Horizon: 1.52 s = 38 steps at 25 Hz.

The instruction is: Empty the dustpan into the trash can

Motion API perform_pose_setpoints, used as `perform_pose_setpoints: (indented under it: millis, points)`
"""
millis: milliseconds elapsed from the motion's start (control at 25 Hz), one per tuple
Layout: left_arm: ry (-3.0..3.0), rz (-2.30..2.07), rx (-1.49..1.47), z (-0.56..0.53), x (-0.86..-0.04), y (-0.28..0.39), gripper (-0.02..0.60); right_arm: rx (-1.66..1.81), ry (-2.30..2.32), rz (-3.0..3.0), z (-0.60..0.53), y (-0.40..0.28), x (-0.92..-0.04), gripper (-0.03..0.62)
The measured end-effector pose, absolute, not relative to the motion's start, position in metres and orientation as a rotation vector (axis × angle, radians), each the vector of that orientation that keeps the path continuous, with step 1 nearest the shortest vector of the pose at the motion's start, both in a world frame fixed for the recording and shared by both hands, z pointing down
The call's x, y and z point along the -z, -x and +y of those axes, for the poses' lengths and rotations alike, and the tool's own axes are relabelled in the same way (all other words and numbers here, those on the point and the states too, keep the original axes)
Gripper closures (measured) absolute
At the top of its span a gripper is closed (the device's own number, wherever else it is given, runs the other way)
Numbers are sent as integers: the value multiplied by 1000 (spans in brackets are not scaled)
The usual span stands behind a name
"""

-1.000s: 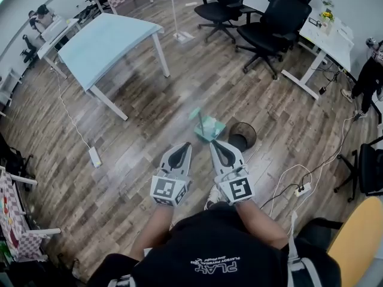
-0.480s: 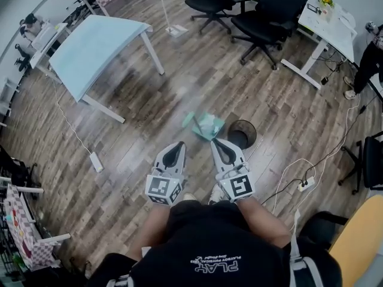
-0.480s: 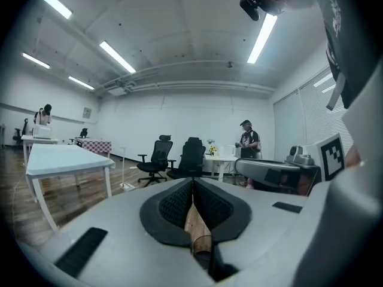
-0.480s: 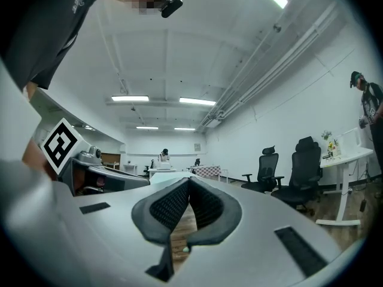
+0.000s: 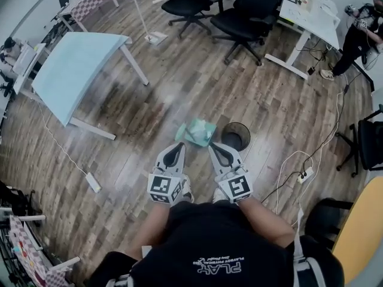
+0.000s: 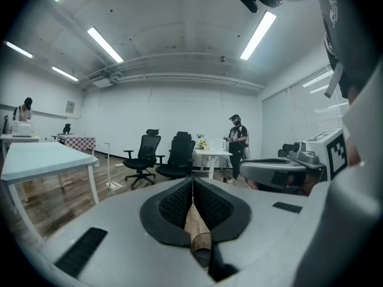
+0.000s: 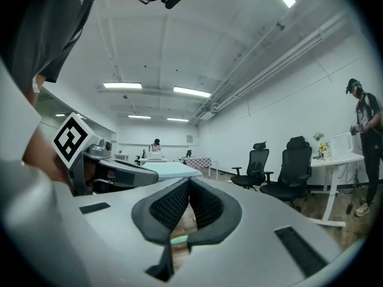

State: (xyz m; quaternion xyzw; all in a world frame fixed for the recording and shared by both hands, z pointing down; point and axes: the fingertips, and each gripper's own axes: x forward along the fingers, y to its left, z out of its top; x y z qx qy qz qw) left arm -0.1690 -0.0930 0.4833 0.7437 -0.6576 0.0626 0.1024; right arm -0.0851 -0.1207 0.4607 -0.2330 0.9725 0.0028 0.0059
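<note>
A green dustpan (image 5: 197, 130) lies on the wooden floor, with a black mesh trash can (image 5: 235, 137) just to its right. My left gripper (image 5: 177, 147) and right gripper (image 5: 213, 146) hover side by side in the air, just short of the dustpan in the head view. Both are shut with nothing in them. In the left gripper view the left gripper (image 6: 192, 181) shows only floor through the slit behind its closed tips. In the right gripper view a sliver of the green dustpan (image 7: 179, 239) shows under the shut right gripper (image 7: 189, 181).
A light-blue table (image 5: 72, 70) stands to the left and black office chairs (image 5: 248, 8) at the back. A white desk (image 5: 305, 14) stands far right with a person (image 5: 359, 28) beside it. Cables and a power strip (image 5: 303, 174) lie right of the can.
The person has walked forward. The dustpan and the trash can now sit closer to both grippers, which have sunk a little and stayed shut.
</note>
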Motion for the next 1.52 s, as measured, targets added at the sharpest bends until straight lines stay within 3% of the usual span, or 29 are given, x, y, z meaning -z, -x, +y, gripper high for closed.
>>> perform_pose_setpoints:
  millis: [680,1520]
  points:
    - [-2255,-1681,-317,-171,-547,247,557,39,1114,3114,-175,128,-511,571]
    - [-2111,-1463,-628,-210,-670,253,557,237,1171,3149,-219,135,-577,571]
